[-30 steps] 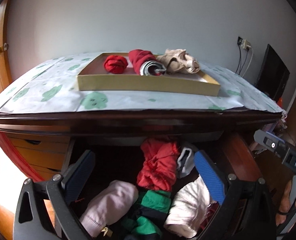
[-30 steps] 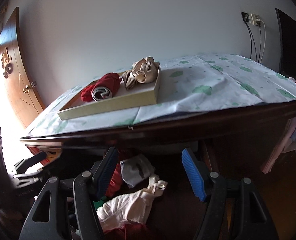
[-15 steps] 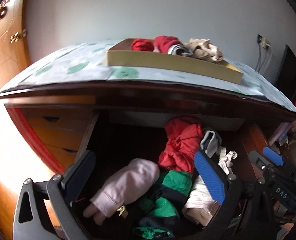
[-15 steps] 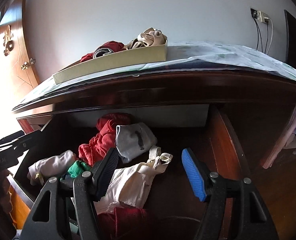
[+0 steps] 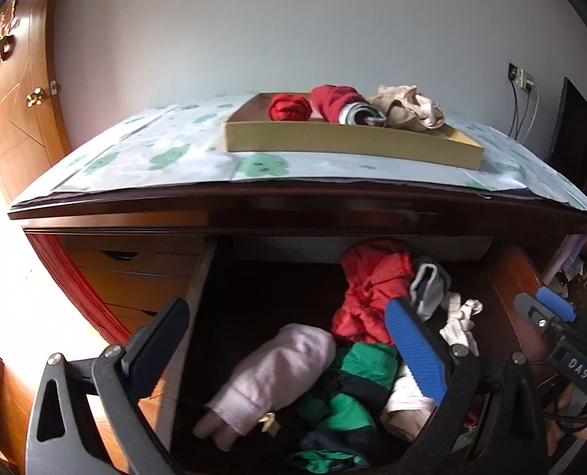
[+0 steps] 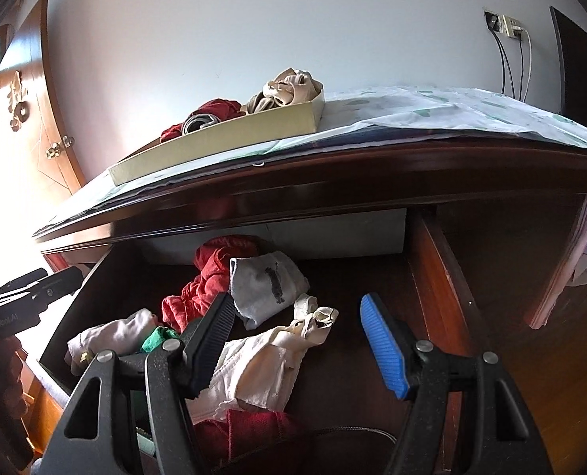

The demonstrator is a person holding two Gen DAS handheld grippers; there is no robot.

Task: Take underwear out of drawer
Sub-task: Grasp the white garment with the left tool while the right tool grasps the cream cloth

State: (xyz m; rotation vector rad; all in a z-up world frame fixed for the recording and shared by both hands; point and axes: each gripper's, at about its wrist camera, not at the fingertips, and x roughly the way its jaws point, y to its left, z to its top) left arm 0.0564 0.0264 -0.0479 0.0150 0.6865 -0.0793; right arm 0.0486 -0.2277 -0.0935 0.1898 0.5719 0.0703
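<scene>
Cream underwear [image 6: 269, 360] partly hidden behind right gripper [image 6: 297, 340]; both grippers' fingers spread, empty.

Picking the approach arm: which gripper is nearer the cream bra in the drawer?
Right. The right gripper hangs open right over the cream bra; the left gripper is open above the pink garment, the bra beside its blue finger.

Open drawer [image 5: 198, 277] below a dark wooden top, heaped toward its right side: red garment [image 5: 372, 289] at the back, pale pink piece [image 5: 277, 372] and green-and-black one [image 5: 345, 392] toward the front. Left gripper [image 5: 289, 332] above, jaws apart, nothing between. Cardboard tray [image 5: 333, 146] holding rolled underwear near the top's back edge.
</scene>
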